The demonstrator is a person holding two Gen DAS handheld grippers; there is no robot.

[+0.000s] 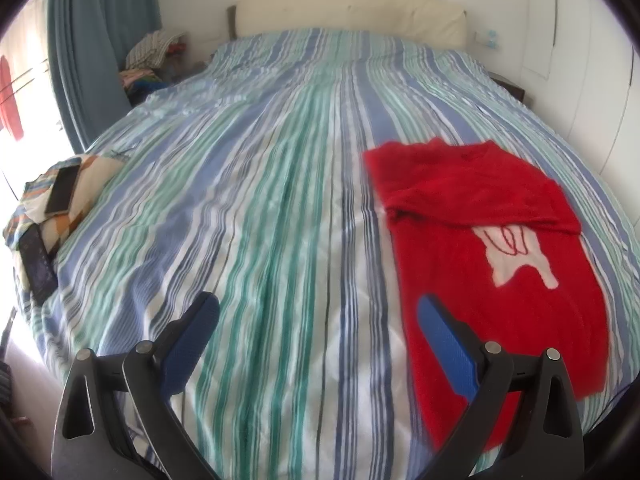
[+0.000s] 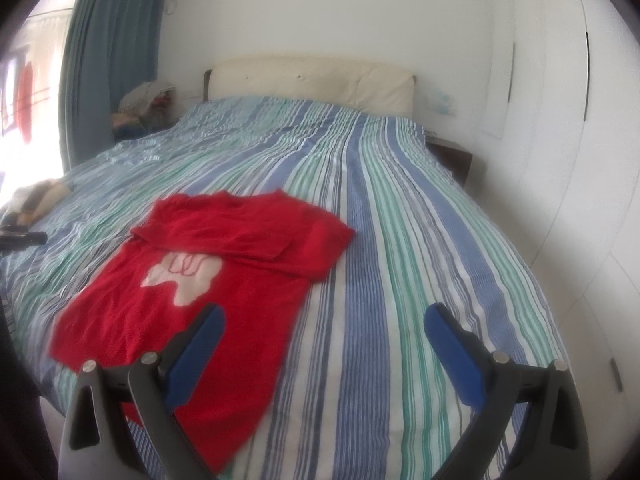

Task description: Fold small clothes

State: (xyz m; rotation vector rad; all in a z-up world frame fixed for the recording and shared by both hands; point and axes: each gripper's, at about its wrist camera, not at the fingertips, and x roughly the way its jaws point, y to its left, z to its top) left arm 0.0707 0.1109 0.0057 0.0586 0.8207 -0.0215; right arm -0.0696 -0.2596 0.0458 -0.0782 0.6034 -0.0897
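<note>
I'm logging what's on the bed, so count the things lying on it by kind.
Red sweater: 1
Patterned cushion: 1
Phone: 1
Dark flat device: 1
Total: 4

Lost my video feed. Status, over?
Both tools open, empty: left tool, right tool. Red sweater flat on striped bed, sleeves folded in. Nothing blocking.

My left hand-held gripper [image 1: 318, 312] has two black plastic arms with teardrop cut-outs, round silver pivot screws, and textured blue pads [image 1: 446, 346] lining its fingers. My right hand-held gripper [image 2: 324, 322] is built the same: black frame, silver screws, blue pads [image 2: 452, 354].
</note>
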